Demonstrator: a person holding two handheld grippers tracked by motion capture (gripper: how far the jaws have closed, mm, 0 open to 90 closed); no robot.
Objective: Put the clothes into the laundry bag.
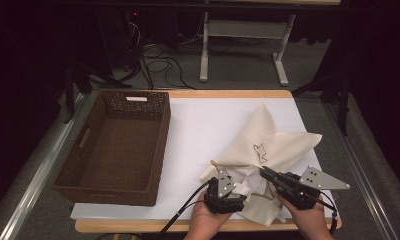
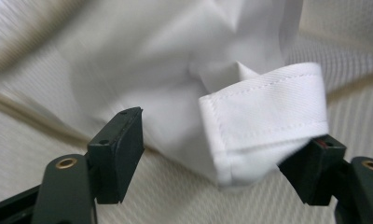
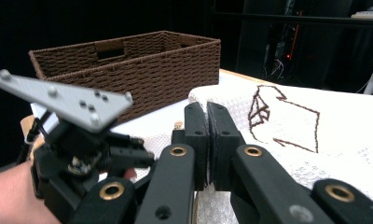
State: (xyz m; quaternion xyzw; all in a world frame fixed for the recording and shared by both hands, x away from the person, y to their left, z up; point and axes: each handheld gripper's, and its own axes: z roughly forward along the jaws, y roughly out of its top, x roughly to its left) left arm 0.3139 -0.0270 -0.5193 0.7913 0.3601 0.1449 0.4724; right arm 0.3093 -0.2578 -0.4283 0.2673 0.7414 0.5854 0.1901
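Observation:
A cream waffle-weave cloth (image 1: 273,140) with a dark stitched outline (image 1: 259,151) lies crumpled on the white sheet (image 1: 203,125), at the near right. A smoother white fabric (image 1: 245,182) is bunched at its near edge. My left gripper (image 1: 233,192) is at that bunch with its jaws open. In the left gripper view its jaws (image 2: 226,135) stand apart around a folded white hem (image 2: 264,116), which rests against the right pad. My right gripper (image 1: 264,174) lies over the cloth, its jaws (image 3: 207,112) shut together with nothing visible between the pads.
A brown woven basket (image 1: 160,150) stands at the left of the table with nothing inside, and appears beyond the right gripper too (image 3: 142,65). The wooden table edge (image 1: 228,93) runs along the back. Desk legs (image 1: 205,50) and cables are on the floor behind.

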